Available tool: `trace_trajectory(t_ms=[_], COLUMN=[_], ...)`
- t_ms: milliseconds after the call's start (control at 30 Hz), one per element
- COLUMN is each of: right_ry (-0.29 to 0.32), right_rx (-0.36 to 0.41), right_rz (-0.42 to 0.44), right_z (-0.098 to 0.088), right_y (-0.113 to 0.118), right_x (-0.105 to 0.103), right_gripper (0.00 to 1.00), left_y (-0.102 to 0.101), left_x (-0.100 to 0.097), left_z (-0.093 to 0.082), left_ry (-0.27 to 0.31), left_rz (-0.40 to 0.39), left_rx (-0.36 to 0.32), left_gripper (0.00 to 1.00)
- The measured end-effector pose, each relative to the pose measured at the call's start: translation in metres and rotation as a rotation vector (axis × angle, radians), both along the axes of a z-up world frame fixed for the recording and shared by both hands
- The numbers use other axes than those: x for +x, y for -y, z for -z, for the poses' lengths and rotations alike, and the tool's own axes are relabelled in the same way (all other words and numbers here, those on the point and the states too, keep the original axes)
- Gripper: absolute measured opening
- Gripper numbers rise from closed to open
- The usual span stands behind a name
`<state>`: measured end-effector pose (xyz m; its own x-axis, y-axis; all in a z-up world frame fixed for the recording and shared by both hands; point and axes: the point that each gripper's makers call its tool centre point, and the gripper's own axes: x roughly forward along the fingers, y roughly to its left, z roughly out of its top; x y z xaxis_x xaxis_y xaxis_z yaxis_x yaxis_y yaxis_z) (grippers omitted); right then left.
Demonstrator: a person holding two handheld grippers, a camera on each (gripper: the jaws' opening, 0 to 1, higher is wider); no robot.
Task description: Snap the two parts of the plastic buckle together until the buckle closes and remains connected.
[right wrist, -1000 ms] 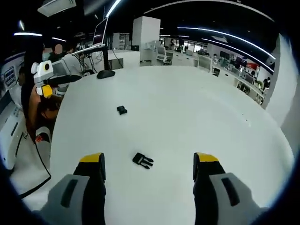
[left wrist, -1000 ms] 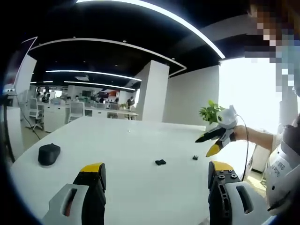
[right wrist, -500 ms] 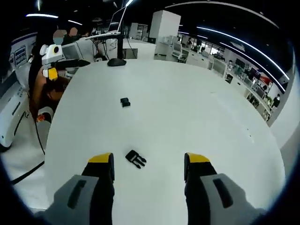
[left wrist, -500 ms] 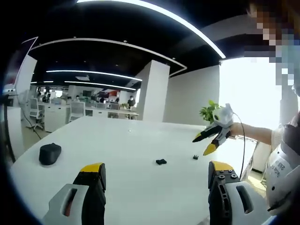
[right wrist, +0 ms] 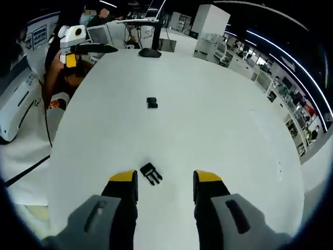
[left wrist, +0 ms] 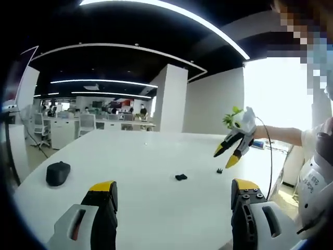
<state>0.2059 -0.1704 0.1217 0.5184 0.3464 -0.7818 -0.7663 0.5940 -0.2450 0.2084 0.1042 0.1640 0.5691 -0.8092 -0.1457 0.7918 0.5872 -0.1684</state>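
Two black buckle parts lie apart on the white table [right wrist: 218,114]. The pronged part [right wrist: 151,173] sits just ahead of my right gripper [right wrist: 165,179], nearer its left jaw; the jaws are open and narrow, and they hold nothing. The other part [right wrist: 152,102] lies farther out. In the left gripper view both parts are small: one [left wrist: 181,177] at the centre, the pronged one [left wrist: 219,170] under the right gripper [left wrist: 222,158]. My left gripper [left wrist: 173,190] stands wide open over the near table edge, well short of both parts. It also appears far off [right wrist: 83,52] in the right gripper view.
A dark computer mouse [left wrist: 57,173] rests at the table's left side, also seen as the mouse [right wrist: 150,52] beside a monitor stand [right wrist: 156,28]. The person's arm [left wrist: 281,135] reaches in from the right. Office desks and chairs lie beyond the table.
My right gripper has come closer over the pronged part and its jaws have narrowed. In the left gripper view it has shifted left. The left gripper has barely moved; both parts lie still.
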Motion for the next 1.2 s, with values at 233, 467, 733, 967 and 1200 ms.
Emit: trace_trajectory(t_ms=[233,467,733,967,1200], right_ry=[-0.038,-0.061,-0.077,-0.095,-0.127], right_rx=[-0.058,-0.174,-0.225,-0.261,-0.259], right_rz=[-0.061,-0.182,-0.238,-0.284,-0.324], right_z=[0.003,0.004,0.006,0.008,0.014], right_y=[0.002,-0.001,-0.005,-0.005,-0.010], right_x=[0.001,0.000,0.001,0.000,-0.004], right_gripper=[0.30,0.27,0.24,0.24,0.21], left_y=[0.000,-0.001,-0.001,0.001,0.002], left_x=[-0.002,-0.001,-0.001,-0.002,-0.003], left_z=[-0.003,-0.004,-0.003,-0.004,-0.003], left_ry=[0.013,0.018,0.016,0.021,0.017], left_rz=[0.002,0.003,0.000,0.005,0.005], left_rx=[0.009,0.007,0.005,0.003,0.006], left_gripper=[0.92,0.92,0.92,0.92,0.92])
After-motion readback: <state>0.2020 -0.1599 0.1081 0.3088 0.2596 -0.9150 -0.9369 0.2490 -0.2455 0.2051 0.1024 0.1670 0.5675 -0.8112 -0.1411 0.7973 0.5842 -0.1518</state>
